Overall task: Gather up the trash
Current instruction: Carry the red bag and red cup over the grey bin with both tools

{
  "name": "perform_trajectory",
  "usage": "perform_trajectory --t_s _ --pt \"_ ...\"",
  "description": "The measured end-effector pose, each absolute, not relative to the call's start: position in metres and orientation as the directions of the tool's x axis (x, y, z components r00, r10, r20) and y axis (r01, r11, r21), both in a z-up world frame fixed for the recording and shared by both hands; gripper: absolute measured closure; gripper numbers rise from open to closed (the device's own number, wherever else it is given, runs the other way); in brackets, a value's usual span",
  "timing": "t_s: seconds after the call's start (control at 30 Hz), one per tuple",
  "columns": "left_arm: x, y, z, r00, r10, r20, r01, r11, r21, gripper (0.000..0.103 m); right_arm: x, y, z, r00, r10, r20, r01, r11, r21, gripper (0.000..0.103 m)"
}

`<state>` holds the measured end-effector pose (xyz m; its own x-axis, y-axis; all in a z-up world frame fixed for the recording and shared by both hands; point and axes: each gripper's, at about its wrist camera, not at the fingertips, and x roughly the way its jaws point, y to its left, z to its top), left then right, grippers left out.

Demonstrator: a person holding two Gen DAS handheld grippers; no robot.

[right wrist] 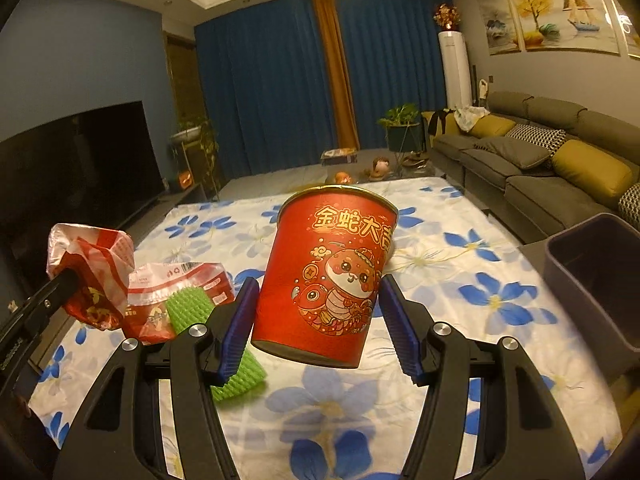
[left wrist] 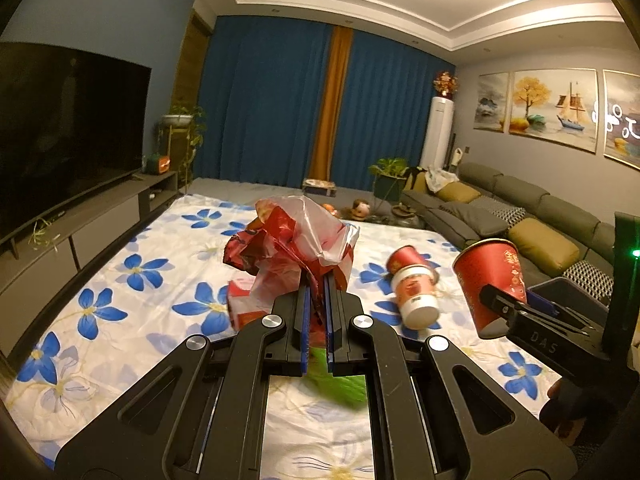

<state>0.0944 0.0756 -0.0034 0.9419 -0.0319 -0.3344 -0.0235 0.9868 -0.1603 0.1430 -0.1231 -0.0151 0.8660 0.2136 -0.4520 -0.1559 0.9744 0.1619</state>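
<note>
Left tongs [left wrist: 316,308] pinching plastic bag [left wrist: 296,236], right tongs [right wrist: 318,328] gripping red cup [right wrist: 328,276], floral sheet [right wrist: 460,264], sofa [right wrist: 540,160]

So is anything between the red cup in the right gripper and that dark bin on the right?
Nothing visible. The red cup hangs above the flowered sheet, and only bare sheet lies toward the dark bin.

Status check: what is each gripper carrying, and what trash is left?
Left gripper shut on plastic bag. Right gripper holds red paper cup, lifted. Stacked cups, green foam net, red wrapper remain on sheet.
</note>
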Motion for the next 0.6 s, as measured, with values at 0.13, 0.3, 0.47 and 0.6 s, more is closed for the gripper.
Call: perform_trajectory --t_s 0.13,0.3,0.47,0.6 --pt "0.088 0.058 0.002 0.944 -0.055 -0.326 0.008 0.989 -0.145 0.098 0.127 -0.141 -0.011 0.877 0.206 -0.435 -0.147 0.975 0.165 0.043" --pt "0.083 0.038 0.005 0.941 -0.091 -0.325 0.048 0.989 -0.139 0.098 0.111 -0.160 -0.009 0.887 0.186 -0.423 -0.125 0.978 0.166 0.043" --pt "0.081 0.014 0.007 0.934 -0.128 -0.332 0.088 0.987 -0.133 0.098 0.098 -0.177 -0.006 0.898 0.160 -0.410 -0.105 0.983 0.154 0.043" --pt "0.082 -0.004 0.007 0.928 -0.158 -0.337 0.123 0.985 -0.124 0.098 0.092 -0.194 -0.004 0.906 0.141 -0.399 -0.085 0.984 0.155 0.043"
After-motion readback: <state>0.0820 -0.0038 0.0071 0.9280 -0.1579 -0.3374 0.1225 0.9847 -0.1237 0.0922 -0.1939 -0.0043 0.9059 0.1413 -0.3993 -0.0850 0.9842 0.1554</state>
